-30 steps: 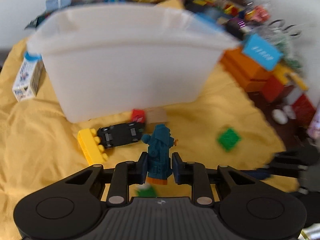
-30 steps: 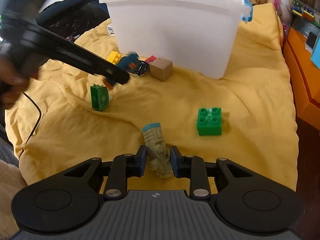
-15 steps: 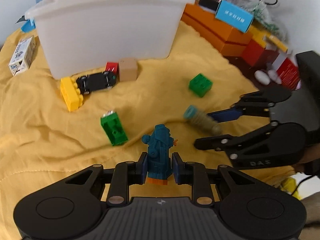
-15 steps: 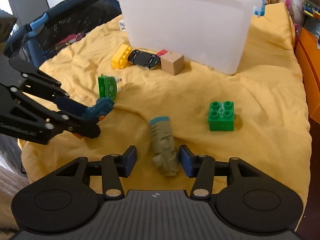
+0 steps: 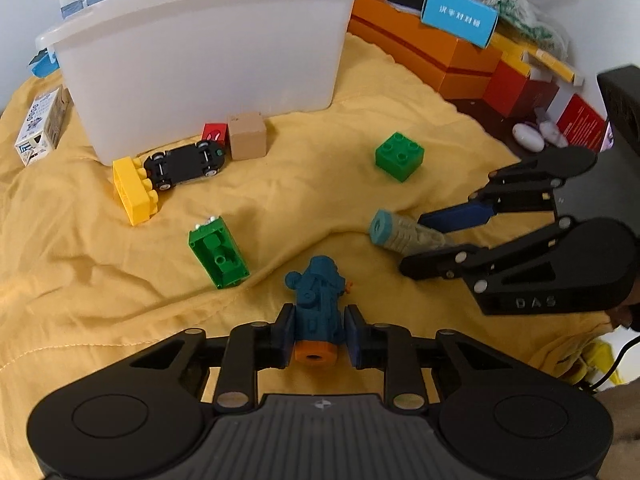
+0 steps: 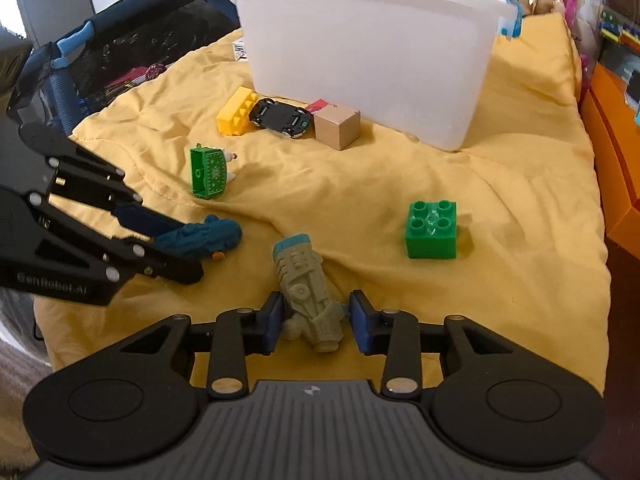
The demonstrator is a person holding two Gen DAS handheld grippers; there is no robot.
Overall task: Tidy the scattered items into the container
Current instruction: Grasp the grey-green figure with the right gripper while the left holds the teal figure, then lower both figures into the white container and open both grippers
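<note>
Left gripper (image 5: pixel 316 334) pinches the teal toy (image 5: pixel 320 300) tight; right gripper (image 6: pixel 316 322), jaws closing around the grey-green figure (image 6: pixel 308 294), should square up on it first.

Both wrist cameras look steeply down, close over the yellow blanket (image 5: pixel 80 280), sharing the white tub (image 6: pixel 368 60) at twelve o'clock.

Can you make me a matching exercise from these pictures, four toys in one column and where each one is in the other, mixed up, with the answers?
Toys
1. blue figure
2. grey-green figure
3. black toy car
4. wooden cube

Places
A. on its roof beside the yellow brick
B. clamped in the left gripper
C. against the white tub, next to a red block
D. lying on the yellow cloth between the closing jaws of the right gripper

Pairs: 1-B, 2-D, 3-A, 4-C
</note>
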